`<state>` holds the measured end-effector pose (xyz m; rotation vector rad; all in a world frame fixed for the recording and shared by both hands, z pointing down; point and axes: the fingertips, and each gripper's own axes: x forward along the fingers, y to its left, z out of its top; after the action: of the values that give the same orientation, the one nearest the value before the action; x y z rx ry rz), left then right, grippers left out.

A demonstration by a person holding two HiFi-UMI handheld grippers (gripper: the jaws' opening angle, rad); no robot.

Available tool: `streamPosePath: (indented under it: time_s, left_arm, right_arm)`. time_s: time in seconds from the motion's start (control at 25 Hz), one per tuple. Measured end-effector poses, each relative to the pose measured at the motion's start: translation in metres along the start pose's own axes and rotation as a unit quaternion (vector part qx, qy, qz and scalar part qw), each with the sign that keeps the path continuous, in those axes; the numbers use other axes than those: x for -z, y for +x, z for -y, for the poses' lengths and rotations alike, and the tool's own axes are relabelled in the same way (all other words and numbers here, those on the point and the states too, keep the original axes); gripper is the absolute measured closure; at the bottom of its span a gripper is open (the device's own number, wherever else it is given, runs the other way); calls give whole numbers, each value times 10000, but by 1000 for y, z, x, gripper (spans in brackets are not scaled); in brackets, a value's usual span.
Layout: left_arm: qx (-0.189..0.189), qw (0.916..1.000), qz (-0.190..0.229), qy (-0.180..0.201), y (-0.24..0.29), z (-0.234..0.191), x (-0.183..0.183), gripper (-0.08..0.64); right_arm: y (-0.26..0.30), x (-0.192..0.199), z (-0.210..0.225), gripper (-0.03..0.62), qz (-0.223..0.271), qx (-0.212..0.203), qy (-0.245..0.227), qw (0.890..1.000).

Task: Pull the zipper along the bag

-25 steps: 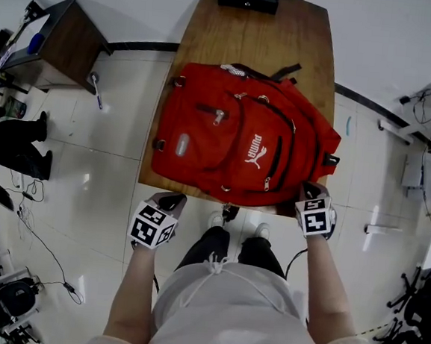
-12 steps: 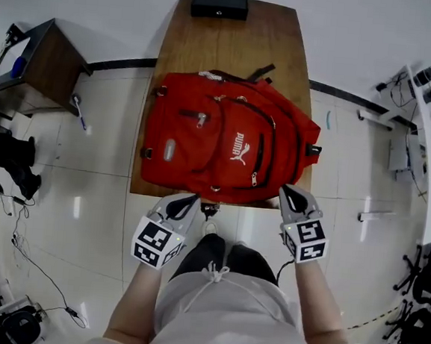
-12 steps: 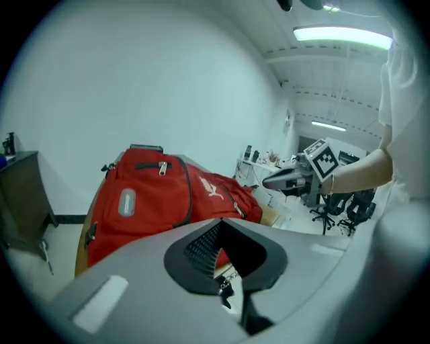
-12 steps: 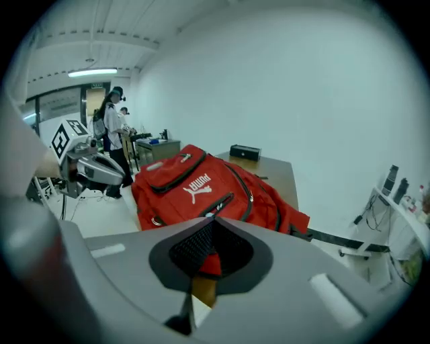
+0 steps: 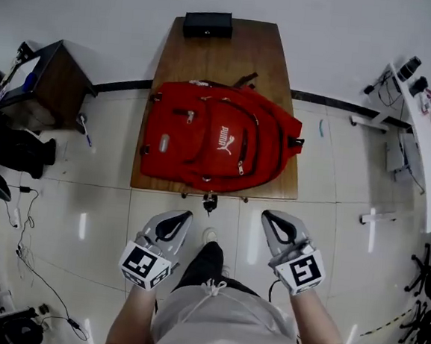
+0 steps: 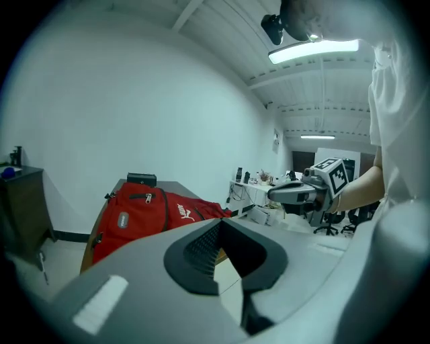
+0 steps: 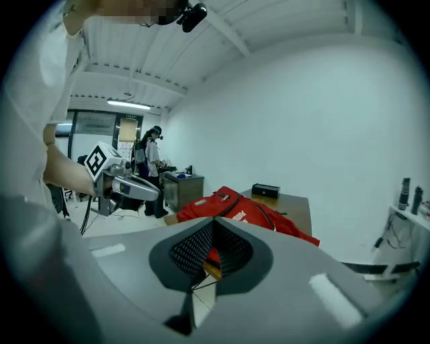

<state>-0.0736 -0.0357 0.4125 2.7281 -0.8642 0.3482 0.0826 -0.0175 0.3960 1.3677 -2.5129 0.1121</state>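
Observation:
A red backpack (image 5: 218,145) lies flat on a wooden table (image 5: 211,55), with dark zipper lines curving across its front pockets. Both grippers hang over the floor on the near side of the table, clear of the bag. My left gripper (image 5: 173,222) is shut with nothing in it, short of the table's near left part. My right gripper (image 5: 277,227) is shut and empty too, short of the near right part. In the left gripper view the backpack (image 6: 148,211) lies beyond the shut jaws (image 6: 225,232). The right gripper view shows the backpack (image 7: 235,208) past its own tips (image 7: 211,232).
A black box (image 5: 208,24) sits at the table's far end. A dark side cabinet (image 5: 47,78) stands left, with cables and gear on the tiled floor. A white desk (image 5: 427,148) runs along the right. A person (image 7: 151,168) stands in the background.
Both grippers have drawn back from the table's near edge toward the body. The right one was beside the bag's near right corner; now it is over the floor. The bag looks farther off.

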Motion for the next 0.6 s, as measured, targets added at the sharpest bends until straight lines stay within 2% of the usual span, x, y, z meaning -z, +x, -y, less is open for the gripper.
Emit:
streamPosePath:
  time_s: [0.16,0.36,0.48,0.6]
  left_arm:
    - [-111,9994,239,234,-36,42,-4,552]
    - [-41,9988,413,242,-74,89,5,551]
    - [-151,9979,528,357,-93,105,4,551]
    - [-345,9966,587,466,-107,114,4,551]
  right_arm:
    - [-39,6,-34,586,55,-84,-77,9999]
    - [-76,2,-74,586,326,-168,-209,9991]
    - [-91,6,-94,586,283,-195,-488,9982]
    - [-102,3,-108,586,340,-187,-542,9978]
